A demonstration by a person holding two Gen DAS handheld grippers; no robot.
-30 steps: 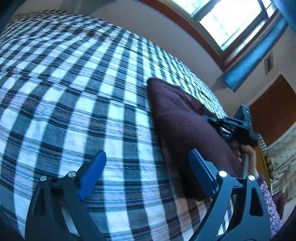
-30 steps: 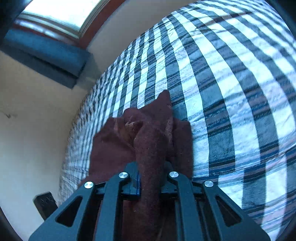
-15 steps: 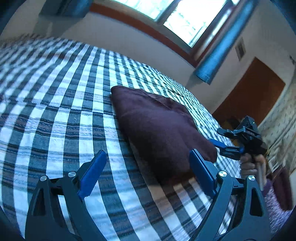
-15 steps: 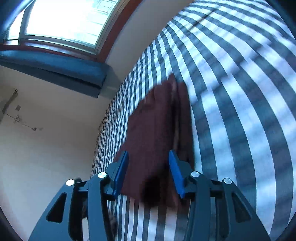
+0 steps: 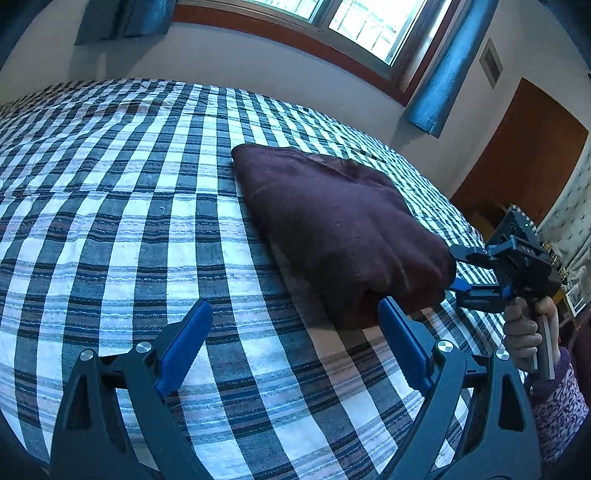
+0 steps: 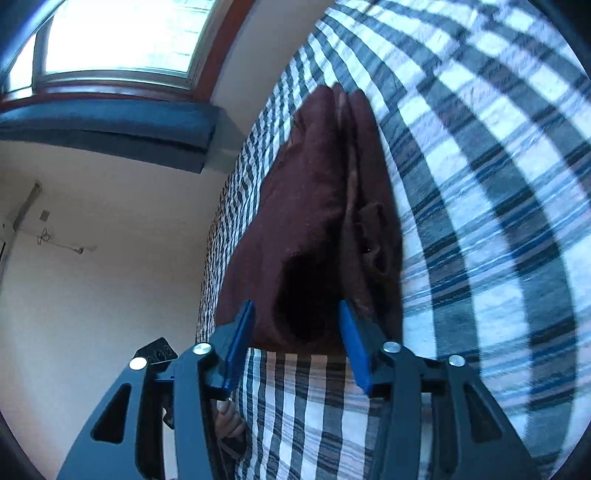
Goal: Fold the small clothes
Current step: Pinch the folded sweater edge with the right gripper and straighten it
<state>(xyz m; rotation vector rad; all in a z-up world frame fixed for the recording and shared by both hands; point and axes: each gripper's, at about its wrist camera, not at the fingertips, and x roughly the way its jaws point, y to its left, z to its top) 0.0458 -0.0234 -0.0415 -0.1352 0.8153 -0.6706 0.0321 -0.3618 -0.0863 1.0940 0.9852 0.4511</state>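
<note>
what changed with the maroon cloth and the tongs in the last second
The right tongs were clamped on a fold of the maroon cloth; their jaws have just been opening, they let go and drew back, and the folded cloth now lies free on the checked bedspread. The left tongs stayed wide open and empty, beside the cloth.

Daylight is pouring through a wood-trimmed window (image 5: 354, 22) set in the pale wall above the bed (image 5: 110, 192), which is wearing a blue, grey and white checked cover. Blue curtains (image 5: 439, 74) are hanging on either side of the window, and a brown wooden door (image 5: 524, 155) is standing beyond the bed's far corner.
</note>
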